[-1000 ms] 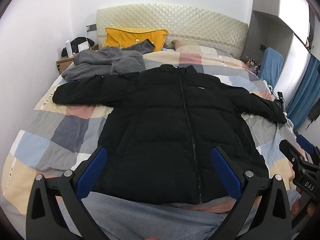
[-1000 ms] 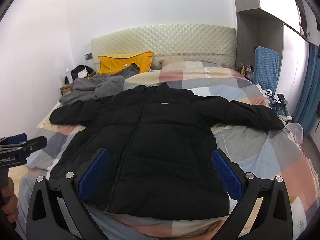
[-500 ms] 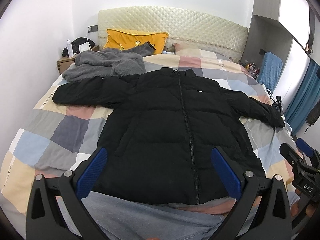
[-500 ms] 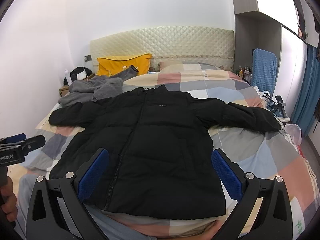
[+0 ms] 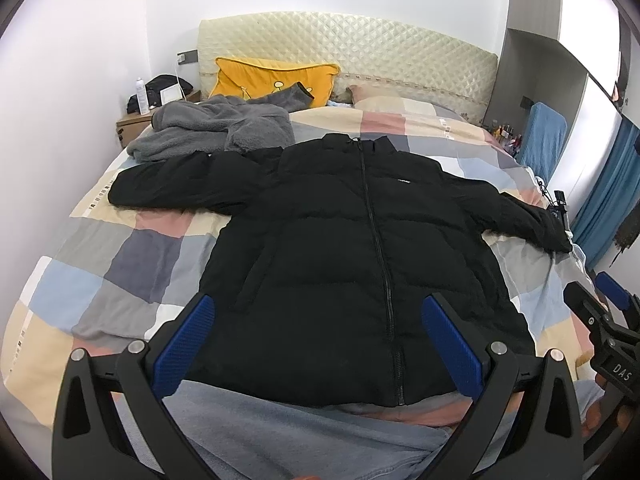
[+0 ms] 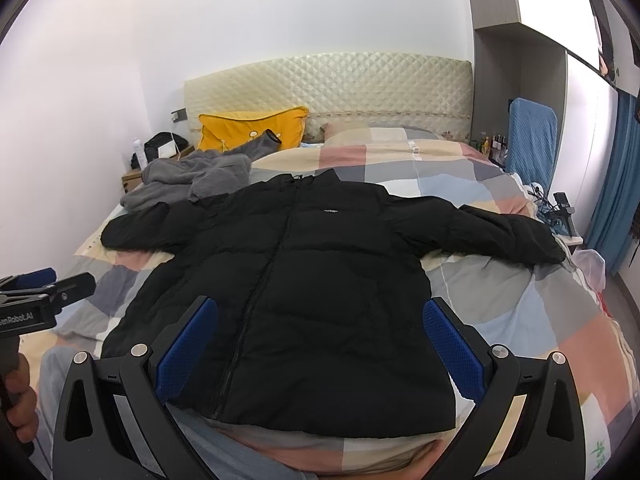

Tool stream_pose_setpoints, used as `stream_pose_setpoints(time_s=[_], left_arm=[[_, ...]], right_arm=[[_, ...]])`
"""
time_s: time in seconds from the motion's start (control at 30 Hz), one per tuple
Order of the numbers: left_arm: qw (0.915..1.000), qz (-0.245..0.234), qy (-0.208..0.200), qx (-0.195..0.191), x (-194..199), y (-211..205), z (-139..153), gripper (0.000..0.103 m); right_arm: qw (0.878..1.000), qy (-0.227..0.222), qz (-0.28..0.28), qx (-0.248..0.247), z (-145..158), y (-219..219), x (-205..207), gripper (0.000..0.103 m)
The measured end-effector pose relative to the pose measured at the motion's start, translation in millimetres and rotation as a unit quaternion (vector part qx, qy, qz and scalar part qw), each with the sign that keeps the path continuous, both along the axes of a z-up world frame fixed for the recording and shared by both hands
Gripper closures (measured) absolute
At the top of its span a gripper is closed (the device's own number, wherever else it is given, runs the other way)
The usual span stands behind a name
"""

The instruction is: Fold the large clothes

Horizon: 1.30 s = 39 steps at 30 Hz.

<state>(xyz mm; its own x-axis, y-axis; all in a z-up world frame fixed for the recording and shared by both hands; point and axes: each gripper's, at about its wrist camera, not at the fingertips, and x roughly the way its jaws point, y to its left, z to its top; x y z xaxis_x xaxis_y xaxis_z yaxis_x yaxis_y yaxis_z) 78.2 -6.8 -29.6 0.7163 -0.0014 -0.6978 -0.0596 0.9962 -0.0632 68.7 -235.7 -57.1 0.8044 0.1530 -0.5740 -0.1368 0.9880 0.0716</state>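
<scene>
Your left gripper [image 5: 316, 340] and right gripper [image 6: 320, 340] hang wide open and empty at the bed's [image 5: 132, 264] foot, the black jacket [image 5: 360, 264] lying flat, zipped, sleeves out toward 9 and 3 o'clock: no fold made yet. A grey fleece [image 5: 216, 128] crowds the 10 o'clock sleeve; bare quilt flanks the hem.
</scene>
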Motion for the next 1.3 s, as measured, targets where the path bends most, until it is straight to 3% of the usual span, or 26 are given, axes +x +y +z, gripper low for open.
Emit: stream_pose_setpoints(time_s=[1.3], left_arm=[[0.9995,-0.03,0.01,0.006,18,-33,5,0.0]], right_arm=[[1.0,-0.001,0.001,0.013,-2,-17,3,0.0]])
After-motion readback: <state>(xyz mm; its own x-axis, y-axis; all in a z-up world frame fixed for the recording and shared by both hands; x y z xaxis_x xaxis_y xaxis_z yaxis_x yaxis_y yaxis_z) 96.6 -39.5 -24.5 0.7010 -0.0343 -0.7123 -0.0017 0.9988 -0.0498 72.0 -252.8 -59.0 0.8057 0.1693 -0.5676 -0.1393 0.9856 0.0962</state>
